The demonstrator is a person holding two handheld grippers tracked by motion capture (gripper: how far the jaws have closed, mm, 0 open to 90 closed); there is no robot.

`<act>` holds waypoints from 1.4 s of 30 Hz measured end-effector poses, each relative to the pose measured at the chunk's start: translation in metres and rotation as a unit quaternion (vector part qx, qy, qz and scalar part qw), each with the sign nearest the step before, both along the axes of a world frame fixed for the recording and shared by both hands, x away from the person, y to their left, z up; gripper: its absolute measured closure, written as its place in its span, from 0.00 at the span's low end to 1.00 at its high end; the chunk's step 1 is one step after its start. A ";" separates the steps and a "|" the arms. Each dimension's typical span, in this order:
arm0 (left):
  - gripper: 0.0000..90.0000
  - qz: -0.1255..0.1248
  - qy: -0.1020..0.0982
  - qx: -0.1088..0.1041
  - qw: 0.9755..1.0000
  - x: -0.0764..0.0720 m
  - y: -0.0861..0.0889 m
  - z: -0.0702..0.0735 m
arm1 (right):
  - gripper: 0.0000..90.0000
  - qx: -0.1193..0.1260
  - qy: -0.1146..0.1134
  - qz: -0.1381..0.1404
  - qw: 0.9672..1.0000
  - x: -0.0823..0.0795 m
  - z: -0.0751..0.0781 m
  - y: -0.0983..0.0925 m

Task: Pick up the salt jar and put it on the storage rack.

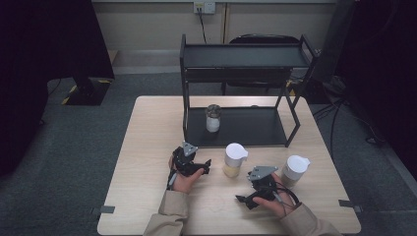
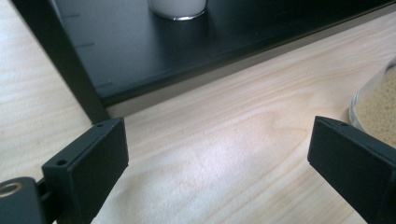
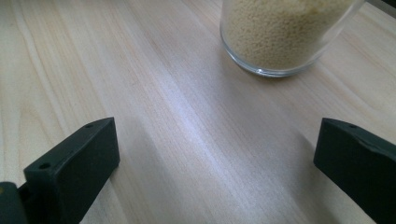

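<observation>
Two glass jars with white lids stand on the wooden table: one holding yellow grains in the middle, another to its right. My left gripper is just left of the grain jar, pointing toward it, open with nothing between its jaws. In the left gripper view my left gripper has bare wood between its jaws, and the grain jar sits at the right edge. My right gripper lies in front of the jars. In the right gripper view my right gripper is open over bare wood, short of the grain jar.
A black two-tier rack stands at the back of the table. A small jar with a dark lid is on its lower shelf, whose front edge lies just ahead of my left gripper. A black chair stands behind the rack.
</observation>
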State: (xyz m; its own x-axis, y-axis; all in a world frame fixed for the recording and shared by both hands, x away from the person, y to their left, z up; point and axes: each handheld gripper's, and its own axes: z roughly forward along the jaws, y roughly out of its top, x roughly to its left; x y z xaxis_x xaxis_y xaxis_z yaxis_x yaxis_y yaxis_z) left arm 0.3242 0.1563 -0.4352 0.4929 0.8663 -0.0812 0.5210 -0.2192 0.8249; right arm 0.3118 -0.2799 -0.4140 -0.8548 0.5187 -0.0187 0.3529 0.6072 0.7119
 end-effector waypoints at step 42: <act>0.05 -0.005 0.017 0.023 1.000 -0.022 0.021 0.007 | 0.00 0.000 0.000 0.000 1.000 0.000 0.000 0.000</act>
